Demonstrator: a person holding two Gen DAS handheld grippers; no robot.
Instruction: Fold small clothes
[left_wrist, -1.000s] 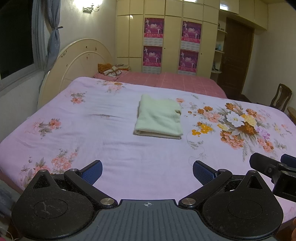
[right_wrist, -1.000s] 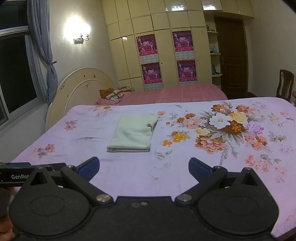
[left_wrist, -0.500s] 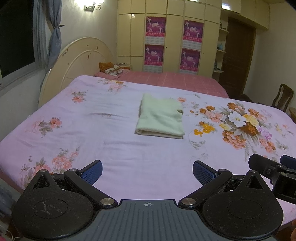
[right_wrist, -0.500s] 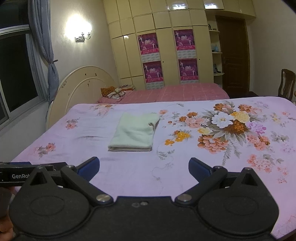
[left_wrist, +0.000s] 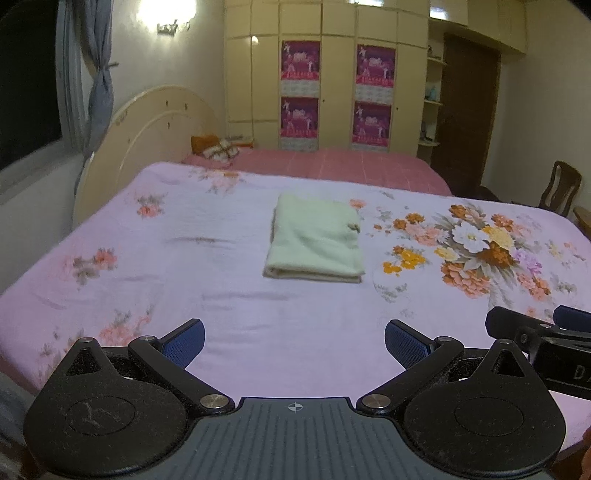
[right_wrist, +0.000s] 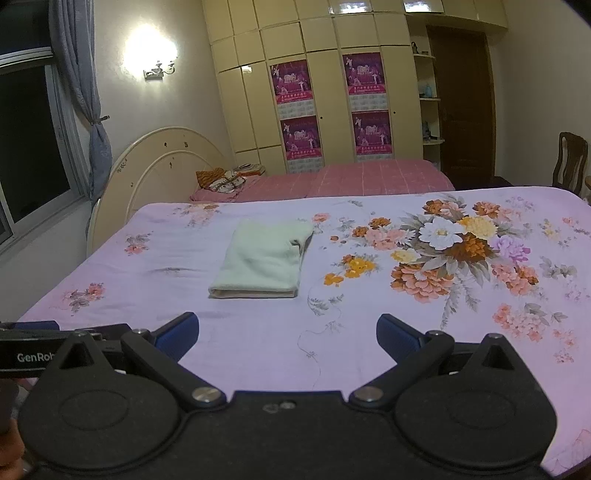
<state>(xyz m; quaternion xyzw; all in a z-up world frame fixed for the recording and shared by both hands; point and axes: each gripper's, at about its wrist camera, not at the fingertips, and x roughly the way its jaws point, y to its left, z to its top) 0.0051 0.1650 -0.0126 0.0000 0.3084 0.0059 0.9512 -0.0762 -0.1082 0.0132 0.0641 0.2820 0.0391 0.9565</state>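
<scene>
Folding looks finished: the pale-green folded garment (left_wrist: 316, 240) is left well ahead of left gripper (left_wrist: 293, 338) and right gripper (right_wrist: 287, 332), both spread empty, so only withdrawal is called for.

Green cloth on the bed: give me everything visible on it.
The green cloth is pale mint, soft and towel-like, folded into a neat layered rectangle with stacked edges facing the cameras. A small dark fold or tag shows at its right edge. It lies flat on the floral sheet, left of the big flower print. Both grippers are open and clear of it.
</scene>
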